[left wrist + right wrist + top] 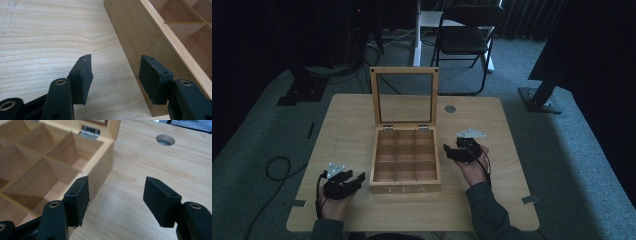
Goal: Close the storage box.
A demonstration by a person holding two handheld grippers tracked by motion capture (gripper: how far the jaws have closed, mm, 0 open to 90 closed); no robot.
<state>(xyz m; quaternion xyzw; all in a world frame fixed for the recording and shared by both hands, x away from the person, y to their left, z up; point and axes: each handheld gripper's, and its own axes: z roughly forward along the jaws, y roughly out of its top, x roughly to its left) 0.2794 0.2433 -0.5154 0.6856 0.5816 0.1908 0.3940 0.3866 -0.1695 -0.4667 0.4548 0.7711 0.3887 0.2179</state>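
A wooden tea box (405, 170) marked TEA sits mid-table, glass-paned lid (404, 95) upright, its nine compartments empty.

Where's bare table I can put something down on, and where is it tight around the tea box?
Free: the table left of the tea box, and the strip from its right wall to the far edge, around the round hole. Tight: both flanks, where the left tool and right tool sit close to the walls.

Open tea box (405, 159) on wooden table (347, 135)
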